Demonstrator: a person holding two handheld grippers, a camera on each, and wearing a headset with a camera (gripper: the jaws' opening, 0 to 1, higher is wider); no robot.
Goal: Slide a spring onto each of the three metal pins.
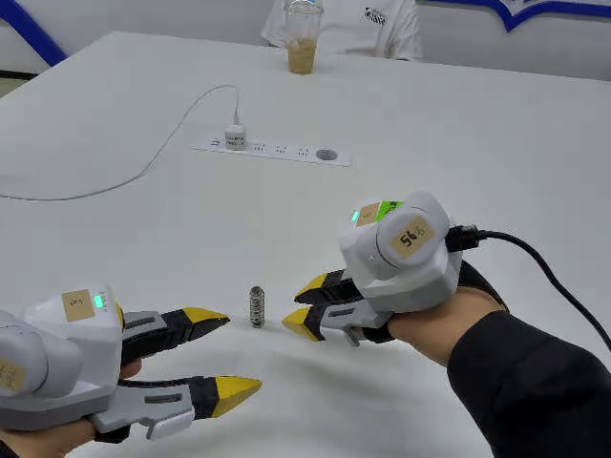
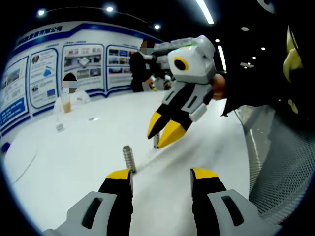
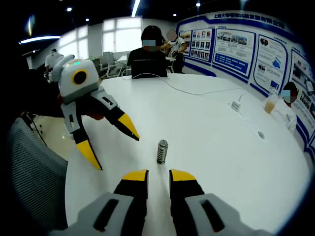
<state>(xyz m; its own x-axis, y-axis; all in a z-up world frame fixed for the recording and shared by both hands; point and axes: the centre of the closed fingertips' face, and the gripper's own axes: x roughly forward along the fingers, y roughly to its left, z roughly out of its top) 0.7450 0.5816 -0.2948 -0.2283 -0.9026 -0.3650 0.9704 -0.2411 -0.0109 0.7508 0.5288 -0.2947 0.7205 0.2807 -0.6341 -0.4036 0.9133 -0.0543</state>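
A short upright pin with a coiled spring on it [image 1: 256, 305] stands alone on the white table [image 1: 458, 143]. It also appears in the left gripper view [image 2: 129, 156] and the right gripper view [image 3: 162, 151]. My left gripper [image 1: 224, 353] lies low to the spring's left, jaws wide open and empty, one tip close to the coil. My right gripper [image 1: 304, 305] sits just right of the spring, pointing at it, its jaws a narrow gap apart with nothing between them. In the left gripper view a small upright metal piece [image 2: 156, 142] shows behind the right gripper's tips; I cannot tell what it is.
A white power strip [image 1: 277, 150] with a plugged charger [image 1: 235, 136] and its trailing cable lies mid-table. A plastic cup of drink [image 1: 302, 38] stands at the far edge before a seated person. A black cable [image 1: 544, 277] runs from my right gripper. A mesh chair [image 3: 34, 177] stands beside the table.
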